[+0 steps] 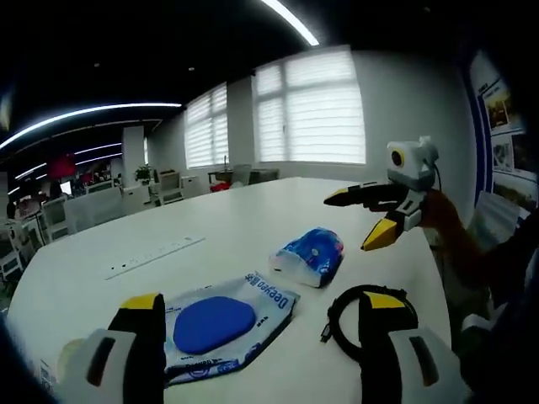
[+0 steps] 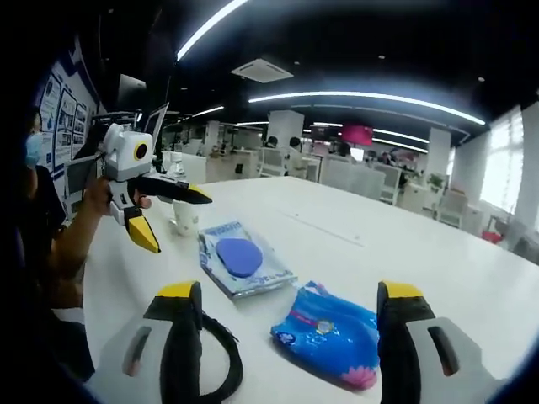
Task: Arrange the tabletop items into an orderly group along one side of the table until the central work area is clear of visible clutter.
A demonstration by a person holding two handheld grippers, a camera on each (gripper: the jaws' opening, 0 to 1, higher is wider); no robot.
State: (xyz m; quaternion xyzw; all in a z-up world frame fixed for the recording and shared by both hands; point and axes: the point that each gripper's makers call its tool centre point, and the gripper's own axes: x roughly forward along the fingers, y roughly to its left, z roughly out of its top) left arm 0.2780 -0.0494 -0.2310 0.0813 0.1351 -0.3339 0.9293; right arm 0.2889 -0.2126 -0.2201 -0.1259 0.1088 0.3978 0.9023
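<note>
In the left gripper view the left gripper has its two yellow-tipped jaws spread wide apart with nothing between them, low over a white table. Between the jaws lies a flat wet-wipe pack with a blue oval lid. Beyond it, toward the right, sits a blue tissue packet, apart from the wipes. A coiled black cable lies beside the right jaw, partly hidden behind it. The right gripper hangs in the air above the far right of the table, jaws parted and empty, held by a hand

In the right gripper view the right gripper is likewise open and holds nothing. The tissue packet lies between its jaws, the wipe pack further off, and the cable curls just beside the left jaw. A white cup stands near the wipes. The left gripper hovers above the table at the left, jaws apart, a hand gripping it
</note>
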